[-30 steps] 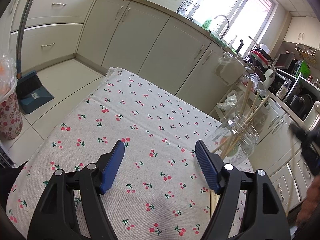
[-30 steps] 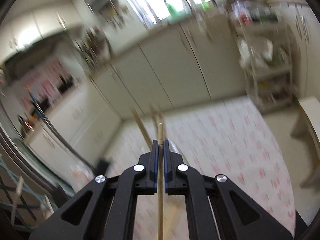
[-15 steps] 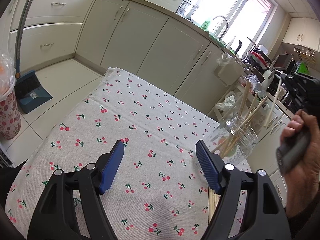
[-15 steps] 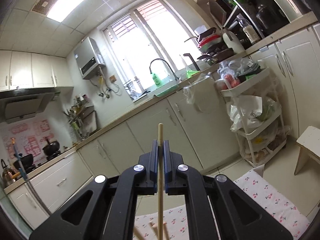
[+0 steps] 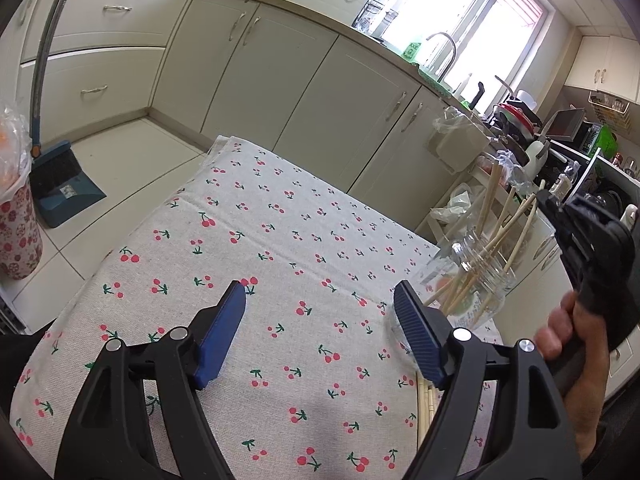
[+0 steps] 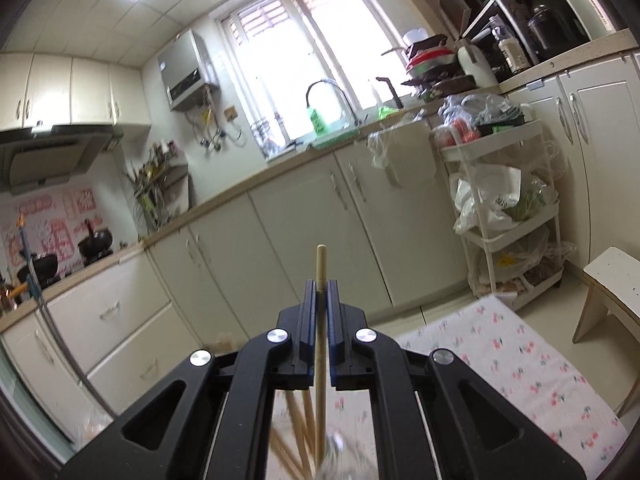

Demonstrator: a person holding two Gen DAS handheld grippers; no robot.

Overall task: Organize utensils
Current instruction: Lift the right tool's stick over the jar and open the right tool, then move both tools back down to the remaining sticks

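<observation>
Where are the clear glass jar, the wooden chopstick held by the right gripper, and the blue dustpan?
clear glass jar [image 5: 486, 280], left wrist view, on its ribbed glass neck.
wooden chopstick held by the right gripper [image 6: 321, 262], right wrist view, on the tip above the pads.
blue dustpan [image 5: 64, 188], left wrist view, on its scoop.

Cherry-print tablecloth [image 5: 280, 248] (glass jar [image 5: 476, 280], loose chopsticks [image 5: 425, 404])

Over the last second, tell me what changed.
The right gripper, clamped on one chopstick throughout, swung up from the table and now lowers it into the glass jar. The left gripper stayed open and still above the tablecloth.
</observation>
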